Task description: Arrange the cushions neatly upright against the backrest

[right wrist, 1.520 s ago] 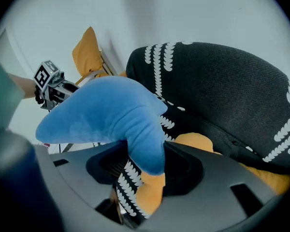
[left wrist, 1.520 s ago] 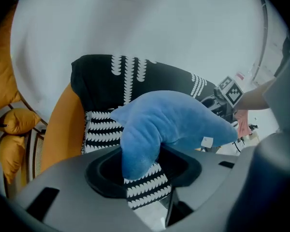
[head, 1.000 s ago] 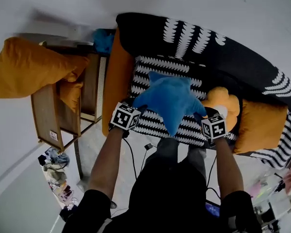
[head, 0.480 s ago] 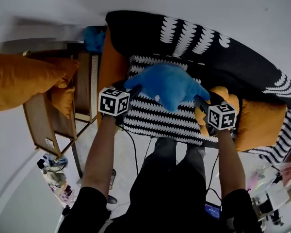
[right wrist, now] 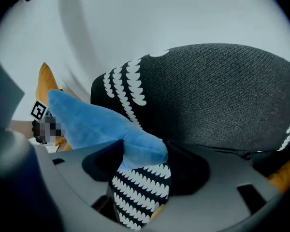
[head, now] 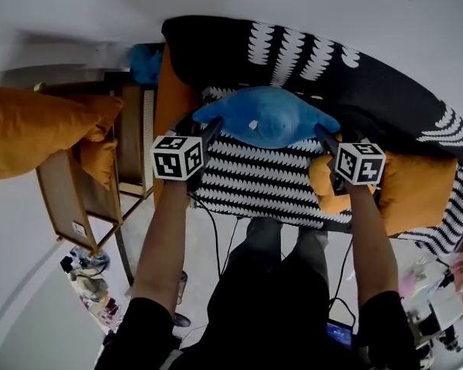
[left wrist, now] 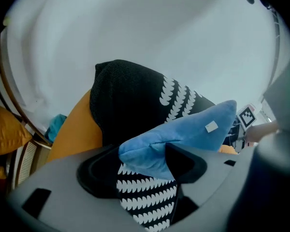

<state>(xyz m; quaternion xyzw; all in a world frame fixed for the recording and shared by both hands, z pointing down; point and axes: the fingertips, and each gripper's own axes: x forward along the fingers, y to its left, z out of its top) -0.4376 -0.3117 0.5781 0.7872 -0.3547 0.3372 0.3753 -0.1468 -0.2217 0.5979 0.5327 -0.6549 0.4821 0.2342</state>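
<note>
A blue star-shaped cushion (head: 266,118) leans at the foot of the sofa's black backrest (head: 309,60), above the striped seat (head: 255,183). My left gripper (head: 204,129) is at its left point and my right gripper (head: 324,137) at its right point. In the left gripper view the plump blue cushion tip (left wrist: 150,151) lies between the jaws of the left gripper (left wrist: 145,164), which are opening. The right gripper view shows the other cushion tip (right wrist: 142,151) in the right gripper (right wrist: 142,167), also opening. Neither tip looks squeezed.
An orange bolster (head: 174,102) stands at the sofa's left end. A rounded orange cushion (head: 324,187) and a square orange cushion (head: 413,195) lie at the right. A wooden chair (head: 69,199) with a big orange pillow (head: 31,129) stands left of the sofa.
The blue cushion has gone up off the seat and back against the backrest, turning from flat to leaning. Both grippers moved forward with it and spread wider apart.
</note>
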